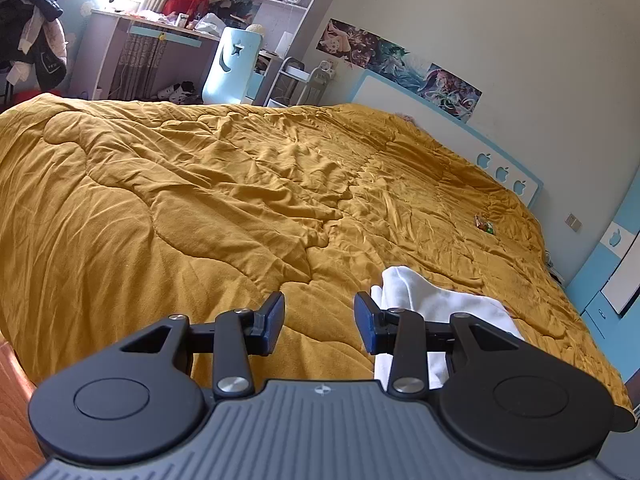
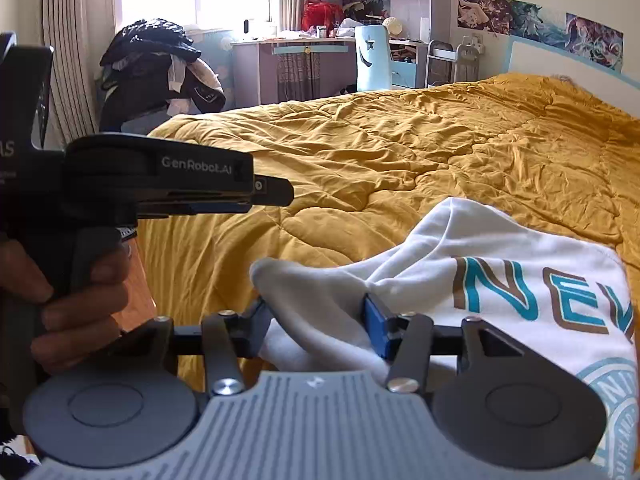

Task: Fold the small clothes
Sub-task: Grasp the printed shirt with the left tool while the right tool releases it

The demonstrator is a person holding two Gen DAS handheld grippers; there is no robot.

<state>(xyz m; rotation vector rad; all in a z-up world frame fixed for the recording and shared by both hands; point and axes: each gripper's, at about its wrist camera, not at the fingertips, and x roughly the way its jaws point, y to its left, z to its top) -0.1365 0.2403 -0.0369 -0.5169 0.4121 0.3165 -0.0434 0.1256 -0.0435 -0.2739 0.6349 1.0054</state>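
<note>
A white garment with teal and brown letters lies crumpled on the yellow quilt near the bed's front edge. One of its white sleeves runs between the fingers of my right gripper, whose jaws stand apart and do not press on the cloth. In the left wrist view my left gripper is open over bare quilt, with the white garment just right of its right finger. The right wrist view shows the left gripper from the side, held by a hand.
A small colourful wrapper lies on the quilt near the white and blue headboard. Beyond the bed stand a desk, a pale blue chair and a heap of dark clothes. Wooden floor shows at left.
</note>
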